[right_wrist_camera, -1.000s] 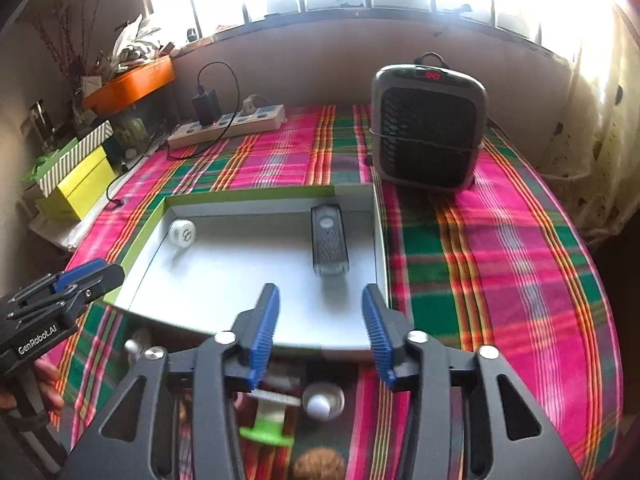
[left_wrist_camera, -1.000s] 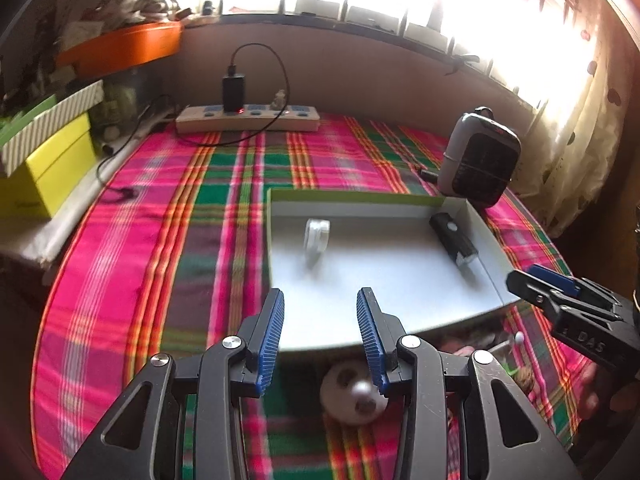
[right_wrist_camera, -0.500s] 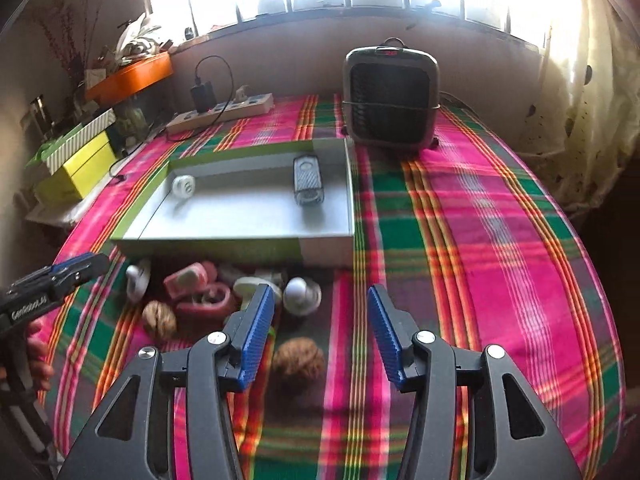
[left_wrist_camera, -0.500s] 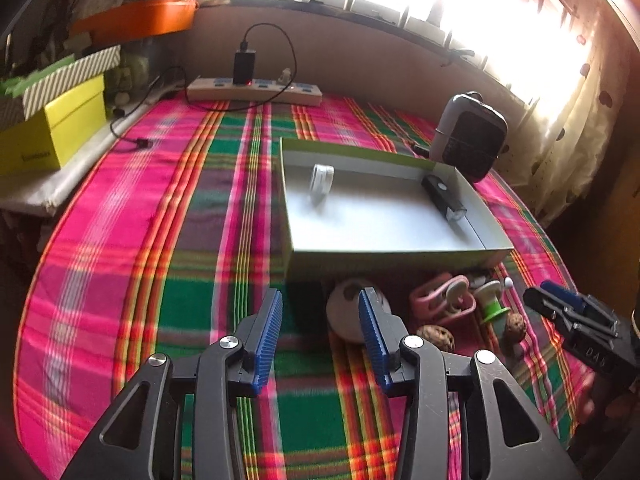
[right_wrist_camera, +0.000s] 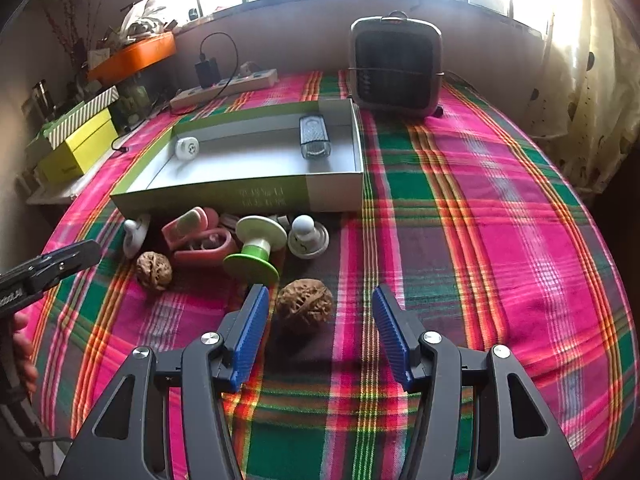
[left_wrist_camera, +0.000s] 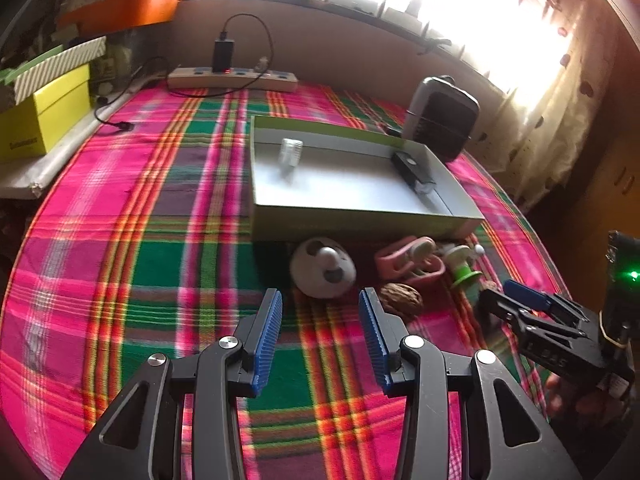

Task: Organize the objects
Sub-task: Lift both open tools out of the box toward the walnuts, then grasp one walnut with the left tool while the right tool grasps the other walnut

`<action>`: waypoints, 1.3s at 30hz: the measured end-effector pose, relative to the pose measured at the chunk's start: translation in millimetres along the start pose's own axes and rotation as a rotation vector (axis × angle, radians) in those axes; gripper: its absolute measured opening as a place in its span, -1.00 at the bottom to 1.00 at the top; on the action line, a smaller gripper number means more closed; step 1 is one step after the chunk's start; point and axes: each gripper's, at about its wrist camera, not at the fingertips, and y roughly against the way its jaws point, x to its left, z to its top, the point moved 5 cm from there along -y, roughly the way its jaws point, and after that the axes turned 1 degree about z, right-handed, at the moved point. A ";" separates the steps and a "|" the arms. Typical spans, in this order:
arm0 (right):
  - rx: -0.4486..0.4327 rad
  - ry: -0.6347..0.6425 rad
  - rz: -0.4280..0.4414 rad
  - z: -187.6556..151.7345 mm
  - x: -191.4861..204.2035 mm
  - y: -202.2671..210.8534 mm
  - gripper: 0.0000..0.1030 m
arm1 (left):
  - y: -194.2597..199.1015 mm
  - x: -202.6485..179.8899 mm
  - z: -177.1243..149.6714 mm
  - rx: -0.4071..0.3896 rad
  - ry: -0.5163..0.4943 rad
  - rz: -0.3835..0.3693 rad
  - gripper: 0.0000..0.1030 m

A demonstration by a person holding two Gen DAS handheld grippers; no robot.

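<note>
A shallow green-and-white box (left_wrist_camera: 360, 224) (right_wrist_camera: 224, 194) holds a white tape roll (left_wrist_camera: 291, 152) and a dark bike light (right_wrist_camera: 314, 136). In front of it lie a white round toy (left_wrist_camera: 322, 267), a pink item (right_wrist_camera: 200, 236), a green spool (right_wrist_camera: 256, 248), a white knob (right_wrist_camera: 308, 236) and a small walnut (left_wrist_camera: 401, 299). My left gripper (left_wrist_camera: 321, 300) stands open just short of the white toy. My right gripper (right_wrist_camera: 320, 294) is opening, and a large walnut (right_wrist_camera: 305, 304) lies untouched between its fingertips.
A grey heater (right_wrist_camera: 396, 68) stands behind the box's right end. A power strip (left_wrist_camera: 232, 80) with a charger lies at the back, and a yellow box (left_wrist_camera: 44, 120) sits at the far left. The plaid cloth drops off at the table's round edge.
Both grippers have drawn back from over the box and sunk toward the cloth, so the loose items before the box came into view. The right jaws have widened.
</note>
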 end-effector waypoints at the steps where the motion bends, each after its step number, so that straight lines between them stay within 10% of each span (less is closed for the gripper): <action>1: 0.001 0.002 -0.002 -1.4 0.6 -0.5 0.07 | -0.2 -2.7 -0.8 0.004 -0.005 -0.004 -0.26; 39: 0.027 0.045 0.001 -7.0 -8.6 -1.0 -0.38 | -41.5 -52.8 -3.7 0.103 -0.130 0.028 -0.18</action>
